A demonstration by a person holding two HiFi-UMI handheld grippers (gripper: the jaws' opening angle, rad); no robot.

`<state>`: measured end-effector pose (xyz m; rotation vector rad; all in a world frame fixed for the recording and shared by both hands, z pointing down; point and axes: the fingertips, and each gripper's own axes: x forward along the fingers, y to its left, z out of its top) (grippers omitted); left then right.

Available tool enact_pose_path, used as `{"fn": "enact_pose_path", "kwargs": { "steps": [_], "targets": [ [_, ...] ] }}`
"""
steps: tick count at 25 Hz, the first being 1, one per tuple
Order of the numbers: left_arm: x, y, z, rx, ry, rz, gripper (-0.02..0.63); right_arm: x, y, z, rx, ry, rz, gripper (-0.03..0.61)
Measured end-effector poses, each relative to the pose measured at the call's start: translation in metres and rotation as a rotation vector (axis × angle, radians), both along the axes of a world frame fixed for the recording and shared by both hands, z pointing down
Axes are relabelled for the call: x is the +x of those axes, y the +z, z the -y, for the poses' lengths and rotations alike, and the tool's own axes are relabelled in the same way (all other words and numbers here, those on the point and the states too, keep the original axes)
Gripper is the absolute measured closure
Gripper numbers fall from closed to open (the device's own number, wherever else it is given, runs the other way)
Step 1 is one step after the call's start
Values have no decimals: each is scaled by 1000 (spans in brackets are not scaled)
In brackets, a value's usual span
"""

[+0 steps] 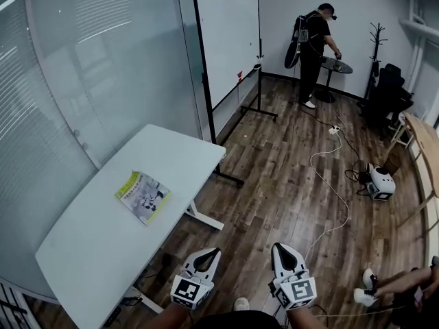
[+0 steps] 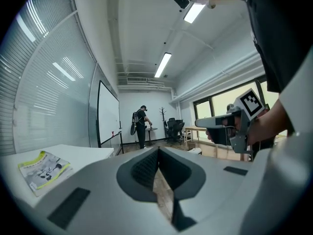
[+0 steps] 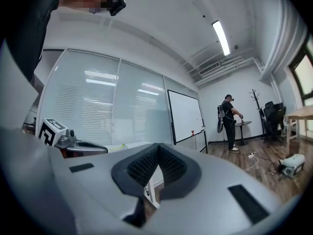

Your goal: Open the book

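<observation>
Left gripper (image 1: 209,255) and right gripper (image 1: 284,254) being cut off behind marker cubes at head view's bottom edge. Book (image 1: 143,196) cover print showing too small to read. Thin, glossy, yellow-edged book lying closed, flat on smooth white table (image 1: 96,245). Both grippers hovering over wood-plank floor (image 1: 288,184), ribbed black pads (image 2: 144,168) pressing together, empty. Book lying well apart, up-left of jaws.

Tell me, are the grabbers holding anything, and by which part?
Nothing is held. The left gripper and the right gripper both have their jaws together with nothing between them. The book lies closed on the table, away from both.
</observation>
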<state>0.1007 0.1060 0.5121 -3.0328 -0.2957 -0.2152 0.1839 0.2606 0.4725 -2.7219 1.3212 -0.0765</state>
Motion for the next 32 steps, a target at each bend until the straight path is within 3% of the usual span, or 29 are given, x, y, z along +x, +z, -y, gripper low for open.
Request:
{"fn": "enact_pose_path", "kwargs": {
  "steps": [6, 13, 25, 29, 32],
  "targets": [
    [26, 1, 9, 27, -52, 2, 600, 37, 16, 16, -17, -71, -4, 572],
    [25, 3, 32, 30, -143, 27, 600, 54, 29, 39, -37, -133, 23, 572],
    [20, 9, 120, 20, -293, 32, 600, 55, 39, 155, -85, -339, 21, 572],
    [10, 23, 173, -56, -381, 43, 598, 45, 46, 207, -147, -426, 9, 572],
    [0, 28, 207, -46, -455, 48, 600, 42, 42, 244, -152, -480, 42, 572]
  ]
}}
